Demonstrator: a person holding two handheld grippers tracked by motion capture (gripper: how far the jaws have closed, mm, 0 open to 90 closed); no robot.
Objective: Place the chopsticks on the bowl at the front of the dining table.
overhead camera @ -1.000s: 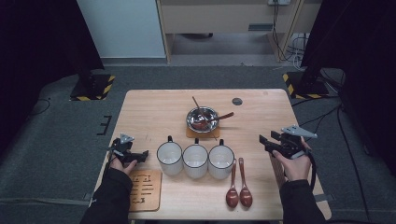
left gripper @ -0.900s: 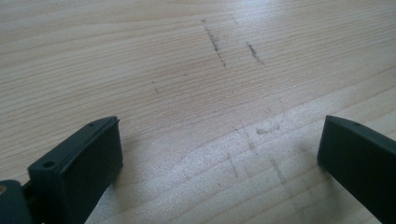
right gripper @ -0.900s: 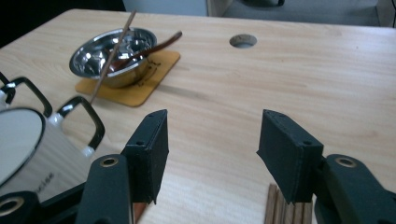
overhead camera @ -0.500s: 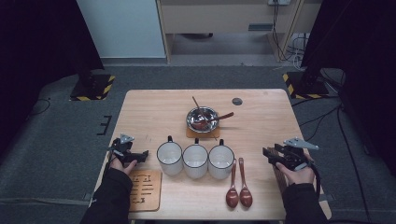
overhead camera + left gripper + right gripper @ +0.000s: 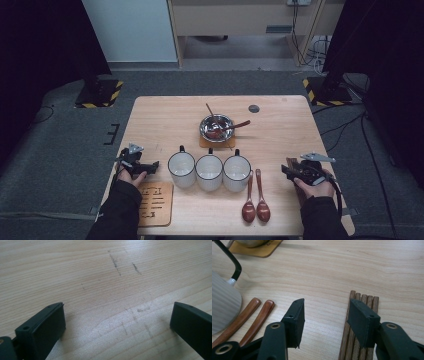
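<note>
My right gripper (image 5: 324,315), jaws spread, hangs over the dark brown wooden chopsticks (image 5: 352,340); my left gripper (image 5: 117,322) rests spread on the pale wooden table (image 5: 100,270)

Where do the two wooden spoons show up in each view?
High view: the wooden spoons lie side by side near the front edge, just right of the right-hand mug.
Right gripper view: their handles slant across the lower left, left of the right gripper.
Shared landmark: that mug.
</note>
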